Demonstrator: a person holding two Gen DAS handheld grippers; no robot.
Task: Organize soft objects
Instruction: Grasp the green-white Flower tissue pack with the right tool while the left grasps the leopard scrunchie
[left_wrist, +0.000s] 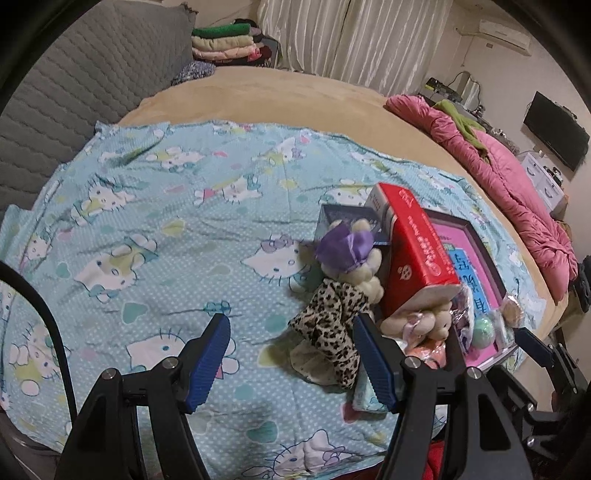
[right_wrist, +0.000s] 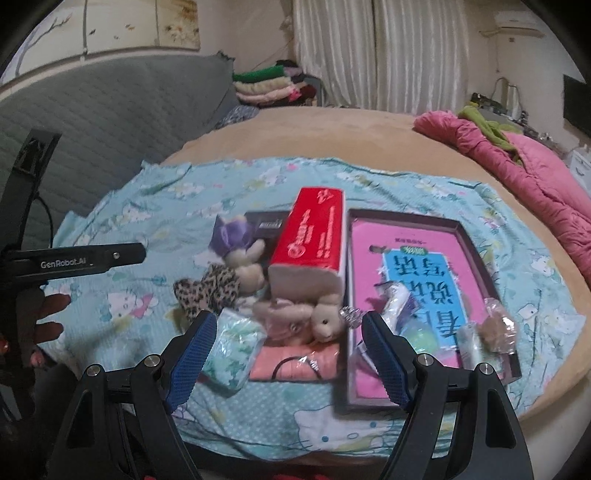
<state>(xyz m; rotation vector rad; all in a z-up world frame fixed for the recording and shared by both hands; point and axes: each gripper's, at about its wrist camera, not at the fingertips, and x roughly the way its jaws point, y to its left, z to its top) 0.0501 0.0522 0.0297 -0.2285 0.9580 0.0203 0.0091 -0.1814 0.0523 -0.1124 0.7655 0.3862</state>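
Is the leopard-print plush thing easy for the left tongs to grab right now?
Probably yes. The left tongs stand open and empty just short of the leopard-print plush toy, which lies uncovered on the blue cartoon-cat sheet; only the purple-hatted plush bear crowds its far end.

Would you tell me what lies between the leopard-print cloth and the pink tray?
In the right wrist view, two plush bears and the red tissue pack.
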